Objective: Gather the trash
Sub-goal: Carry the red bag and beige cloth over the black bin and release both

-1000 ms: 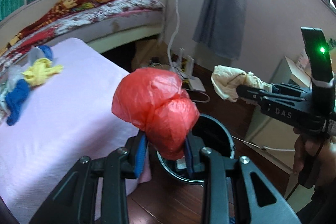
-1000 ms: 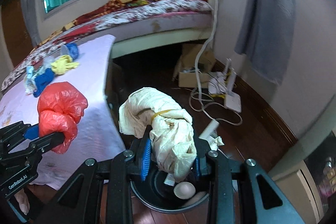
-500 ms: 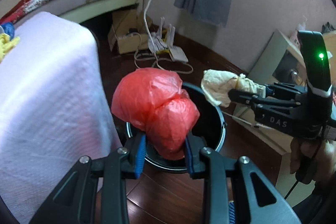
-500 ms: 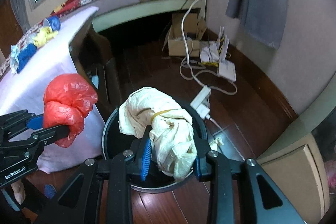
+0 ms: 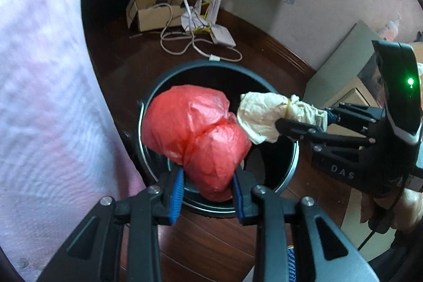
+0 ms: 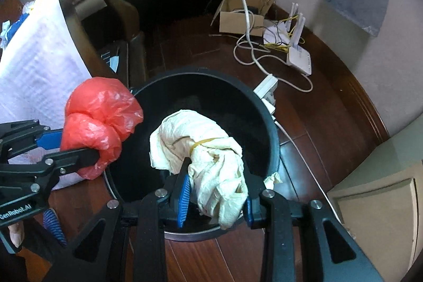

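Observation:
My left gripper is shut on a crumpled red plastic bag and holds it over the open black trash bin on the floor. My right gripper is shut on a cream crumpled bag tied with a rubber band and holds it above the same bin. In the left wrist view the cream bundle touches the red bag from the right. In the right wrist view the red bag hangs at the bin's left rim.
A table with a pale pink cloth stands left of the bin. A cardboard box, white cables and a router lie on the dark wood floor behind. A pale cabinet stands at the right.
Both grippers have moved down and forward from beside the table to right over the bin's opening, each still holding its bag. The two bags have come together.

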Available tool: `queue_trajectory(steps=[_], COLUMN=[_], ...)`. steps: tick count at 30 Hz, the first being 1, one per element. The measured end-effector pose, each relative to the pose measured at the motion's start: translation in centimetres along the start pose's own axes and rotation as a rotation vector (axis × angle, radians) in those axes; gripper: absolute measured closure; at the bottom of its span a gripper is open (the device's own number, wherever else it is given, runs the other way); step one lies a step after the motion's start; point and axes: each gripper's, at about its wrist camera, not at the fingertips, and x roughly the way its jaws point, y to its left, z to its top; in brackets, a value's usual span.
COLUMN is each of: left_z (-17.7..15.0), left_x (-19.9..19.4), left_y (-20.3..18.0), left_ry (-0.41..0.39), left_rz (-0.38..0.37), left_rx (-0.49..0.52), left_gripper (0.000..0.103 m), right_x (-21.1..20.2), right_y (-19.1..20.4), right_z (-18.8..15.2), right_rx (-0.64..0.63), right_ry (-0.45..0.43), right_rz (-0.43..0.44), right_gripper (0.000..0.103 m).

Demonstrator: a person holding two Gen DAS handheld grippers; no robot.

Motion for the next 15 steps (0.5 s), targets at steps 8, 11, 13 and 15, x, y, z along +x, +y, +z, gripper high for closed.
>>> queue_trajectory(steps=[8, 11, 13, 15], left_z=[-0.6, -0.8, -0.8, -0.9], left_x=[-0.5, -0.8, -1.2, -1.9], left_y=[1.8, 2.4, 2.7, 2.8], left_ry=[-0.018, -0.025, -0.030, -0.040], left_rz=[0.053, 0.085, 0.103, 0.113], left_rx=[-0.067, -0.092, -0.095, -0.093], left_gripper=[0.008, 0.008, 0.008, 0.008], right_x=[2.1, 1.6, 1.1, 0.5], right_y=[-1.3, -1.8, -1.8, -1.5], right_z=[0.0, 0.3, 0.5, 0.7], right_rx=[0.002, 0.034, 0.046, 0.047], right_ry=[0.060, 0.048, 0.043, 0.029], right_rz=[-0.145, -0.150, -0.149, -0.141], right_gripper=[0.022, 0.009, 0.007, 0.006])
